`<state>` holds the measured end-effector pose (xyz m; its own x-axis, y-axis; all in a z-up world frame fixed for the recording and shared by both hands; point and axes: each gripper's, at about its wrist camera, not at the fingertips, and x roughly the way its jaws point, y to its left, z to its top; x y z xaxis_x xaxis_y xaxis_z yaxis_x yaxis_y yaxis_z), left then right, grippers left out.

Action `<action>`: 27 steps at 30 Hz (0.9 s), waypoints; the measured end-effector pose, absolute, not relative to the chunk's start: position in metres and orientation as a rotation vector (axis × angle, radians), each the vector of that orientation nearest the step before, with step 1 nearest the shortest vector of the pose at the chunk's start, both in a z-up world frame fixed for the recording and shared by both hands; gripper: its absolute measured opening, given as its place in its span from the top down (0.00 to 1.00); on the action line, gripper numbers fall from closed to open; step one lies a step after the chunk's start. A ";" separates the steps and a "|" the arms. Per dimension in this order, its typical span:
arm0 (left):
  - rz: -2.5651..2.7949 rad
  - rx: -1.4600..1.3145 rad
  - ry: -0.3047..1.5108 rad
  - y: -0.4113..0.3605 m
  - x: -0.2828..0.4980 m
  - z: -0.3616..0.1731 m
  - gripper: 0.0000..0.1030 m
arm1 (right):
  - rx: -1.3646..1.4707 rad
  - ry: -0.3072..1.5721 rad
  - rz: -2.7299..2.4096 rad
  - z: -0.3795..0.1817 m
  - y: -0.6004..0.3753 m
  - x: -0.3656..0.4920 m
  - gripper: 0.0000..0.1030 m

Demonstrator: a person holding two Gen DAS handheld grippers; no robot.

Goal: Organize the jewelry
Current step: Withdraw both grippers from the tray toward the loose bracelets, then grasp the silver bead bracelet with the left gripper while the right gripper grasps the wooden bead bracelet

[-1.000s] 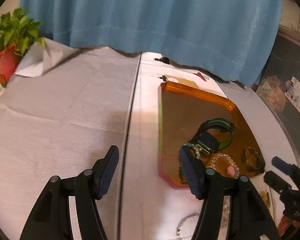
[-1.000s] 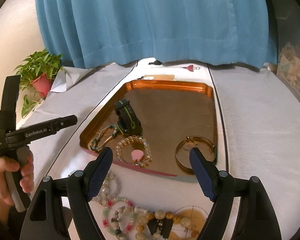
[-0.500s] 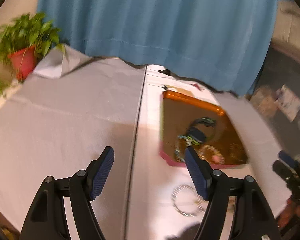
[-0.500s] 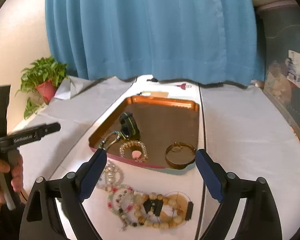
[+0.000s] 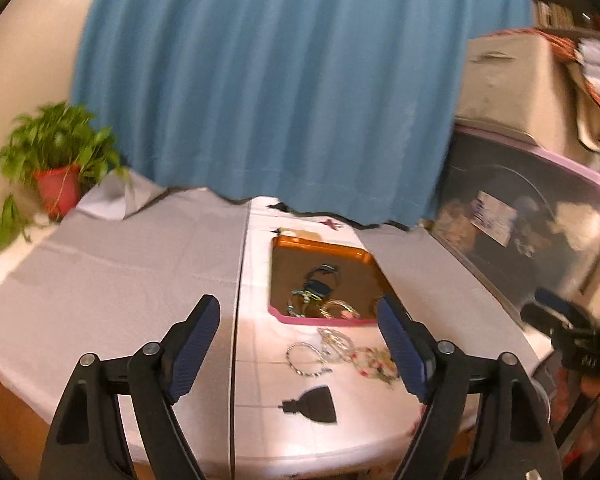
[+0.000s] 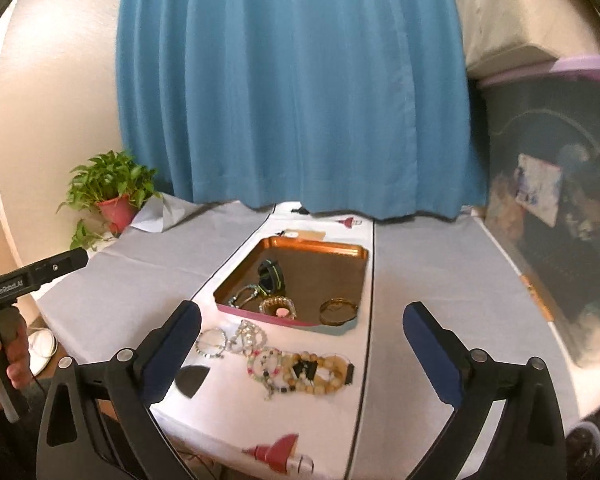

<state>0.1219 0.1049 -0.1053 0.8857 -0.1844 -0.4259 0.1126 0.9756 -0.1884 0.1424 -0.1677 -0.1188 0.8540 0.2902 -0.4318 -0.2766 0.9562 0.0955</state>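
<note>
An orange tray [image 6: 324, 249] [image 5: 332, 249] lies on the white table and holds a black watch [image 6: 271, 276], a pearl bracelet with a pink charm [image 6: 278, 307], a gold bangle [image 6: 337, 310] and a green beaded bracelet [image 6: 242, 295]. Several loose bead bracelets [image 6: 296, 364] [image 5: 340, 346] lie on the cloth in front of the tray. My left gripper [image 5: 300, 354] is open and empty, held high and back from the table. My right gripper [image 6: 302, 354] is open and empty, also high above the near edge.
A potted plant [image 6: 114, 194] stands at the table's far left. A blue curtain [image 6: 292, 80] hangs behind. A dark storage bin [image 6: 556, 216] stands to the right. A black triangular piece [image 5: 314, 400] lies near the front edge. A red-pink object [image 6: 278, 450] sits at the front edge.
Both grippers have pulled back and up from the tray, so the table looks smaller and farther. Both stay open and empty. The jewelry has not moved.
</note>
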 end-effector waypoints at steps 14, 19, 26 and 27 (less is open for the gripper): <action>-0.330 -0.203 0.594 0.076 0.158 -0.136 0.20 | 0.058 0.494 0.385 -0.130 -0.171 0.143 0.01; -0.292 -0.163 0.686 0.073 0.203 -0.185 0.32 | 0.037 0.570 0.404 -0.176 -0.159 0.177 0.17; -0.272 -0.142 0.807 0.076 0.245 -0.245 0.46 | 0.008 0.687 0.369 -0.248 -0.157 0.223 0.49; -0.273 -0.135 0.815 0.076 0.249 -0.251 0.47 | -0.005 0.698 0.359 -0.256 -0.157 0.227 0.58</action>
<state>0.2491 0.0759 -0.2506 0.6531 -0.2917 -0.6988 0.1887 0.9564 -0.2228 0.2273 -0.1574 -0.2561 0.7071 0.3218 -0.6297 -0.3252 0.9387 0.1145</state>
